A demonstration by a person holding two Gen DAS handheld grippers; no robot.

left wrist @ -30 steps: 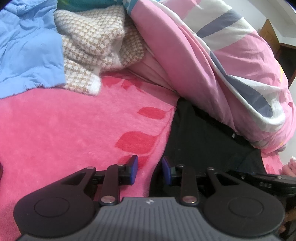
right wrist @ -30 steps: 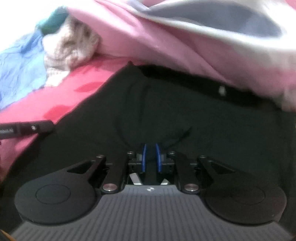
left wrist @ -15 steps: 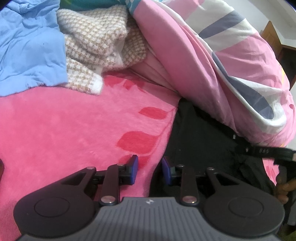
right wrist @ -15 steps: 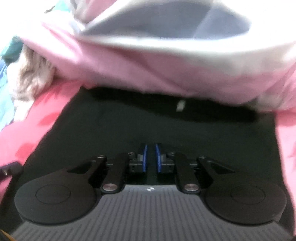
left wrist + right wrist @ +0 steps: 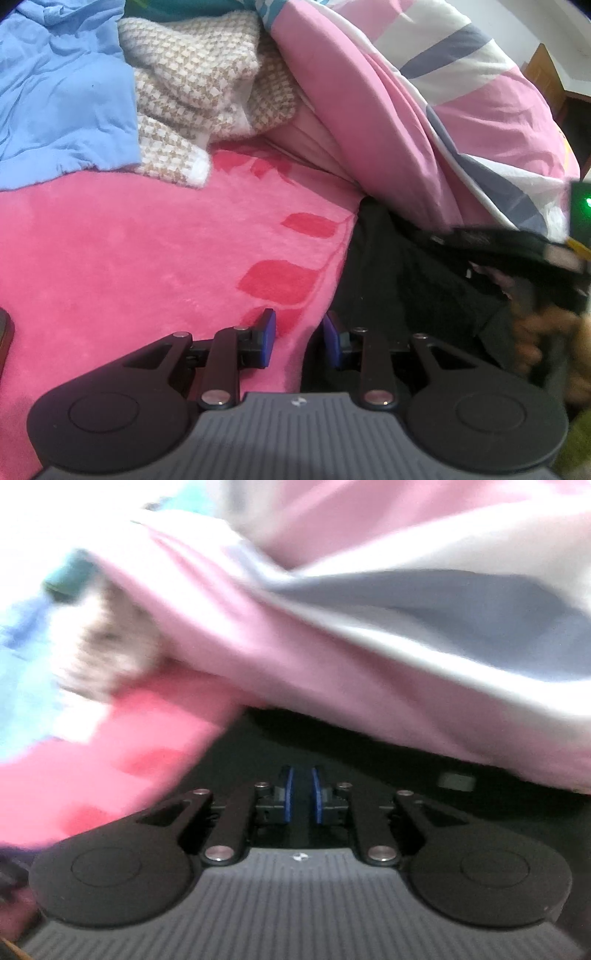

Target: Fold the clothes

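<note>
A black garment (image 5: 399, 280) lies on the pink blanket (image 5: 147, 251), its far edge under the pink quilt (image 5: 424, 122). My left gripper (image 5: 299, 338) is open and empty, low over the garment's left edge where it meets the blanket. In the right wrist view, which is blurred, my right gripper (image 5: 301, 794) is nearly shut with dark cloth of the black garment (image 5: 406, 786) between its blue pads. A raised black fold and the right gripper's body (image 5: 546, 254) show at the right of the left wrist view.
A blue garment (image 5: 62, 88) and a beige checked knit (image 5: 199, 85) are heaped at the back left. The quilt with grey and white stripes looms over the back right. A dark object (image 5: 5, 332) sits at the left edge.
My right gripper has moved forward and left over the black garment, carrying cloth with it. A raised fold now shows at the right of the left view. My left gripper has hardly moved.
</note>
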